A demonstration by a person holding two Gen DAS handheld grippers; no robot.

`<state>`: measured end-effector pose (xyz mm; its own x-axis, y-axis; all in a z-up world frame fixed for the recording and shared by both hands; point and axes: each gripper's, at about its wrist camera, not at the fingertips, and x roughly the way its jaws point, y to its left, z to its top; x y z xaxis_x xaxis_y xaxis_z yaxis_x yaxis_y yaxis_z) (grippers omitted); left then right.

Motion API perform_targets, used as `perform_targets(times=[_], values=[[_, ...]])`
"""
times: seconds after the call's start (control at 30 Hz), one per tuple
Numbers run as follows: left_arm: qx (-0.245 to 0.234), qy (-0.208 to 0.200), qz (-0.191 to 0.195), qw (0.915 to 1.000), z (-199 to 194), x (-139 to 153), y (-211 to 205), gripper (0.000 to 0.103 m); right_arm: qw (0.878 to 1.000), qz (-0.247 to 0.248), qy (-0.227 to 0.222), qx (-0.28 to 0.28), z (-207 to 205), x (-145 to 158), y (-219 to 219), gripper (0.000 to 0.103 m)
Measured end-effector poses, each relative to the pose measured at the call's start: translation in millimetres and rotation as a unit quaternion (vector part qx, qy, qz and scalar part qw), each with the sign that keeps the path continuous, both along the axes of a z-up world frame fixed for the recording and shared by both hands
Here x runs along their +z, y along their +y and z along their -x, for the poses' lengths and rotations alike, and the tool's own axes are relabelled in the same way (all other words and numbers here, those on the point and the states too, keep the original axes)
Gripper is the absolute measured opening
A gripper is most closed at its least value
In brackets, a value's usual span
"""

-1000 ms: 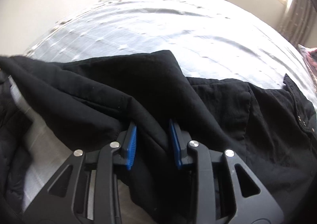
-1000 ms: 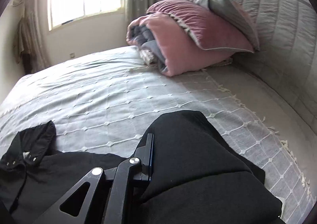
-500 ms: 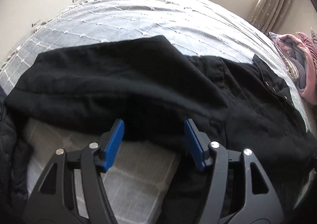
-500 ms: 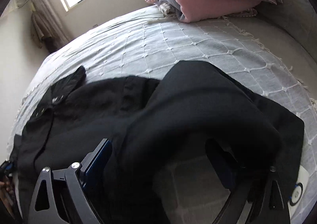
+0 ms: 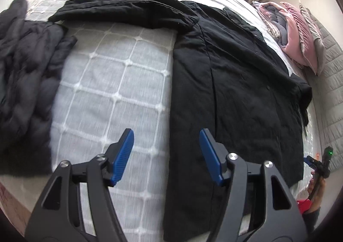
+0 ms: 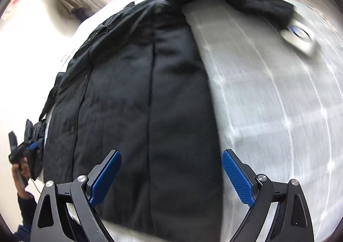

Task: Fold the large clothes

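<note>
From the left wrist view, the left hand-held gripper (image 5: 166,154) is spread wide and holds nothing. It hangs over the bed (image 5: 111,83) at the near hem, and the black coat (image 5: 233,83) lies flat just to its right. The coat's long axis runs away from the fingers toward the collar, with one sleeve (image 5: 120,11) stretched sideways across the far end. A second dark garment (image 5: 25,66) is heaped to the left.

From the right wrist view, which is motion-blurred, the right hand-held gripper (image 6: 171,177) is also spread and empty. It sits directly above the coat's hem, so this hand seems nearer to it. The other sleeve (image 6: 246,4) angles off to the far right.
</note>
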<state>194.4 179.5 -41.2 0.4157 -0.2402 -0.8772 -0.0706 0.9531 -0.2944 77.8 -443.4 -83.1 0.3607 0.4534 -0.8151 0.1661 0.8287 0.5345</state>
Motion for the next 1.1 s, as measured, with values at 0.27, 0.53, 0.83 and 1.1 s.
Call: perform_targets(times=[0.27,0.53,0.83,1.1], values=[[0.105,-0.063,0.043,0.9916,50,62,66,0.067,0.993,-0.079,-0.005,-0.084,56,-18,-18,0.096],[0.059,-0.016,0.024,0.9979,86,20,20,0.075,0.979,-0.156,-0.041,-0.122,70,-28,-5,0.096],[0.009,0.047,0.019,0.9987,78,-29,-43,0.075,0.990,-0.104,0.014,-0.089,73,-22,6,0.031],[-0.020,0.073,-0.036,0.9965,73,-55,-74,0.016,0.993,-0.098,-0.010,-0.065,92,-6,24,0.015]])
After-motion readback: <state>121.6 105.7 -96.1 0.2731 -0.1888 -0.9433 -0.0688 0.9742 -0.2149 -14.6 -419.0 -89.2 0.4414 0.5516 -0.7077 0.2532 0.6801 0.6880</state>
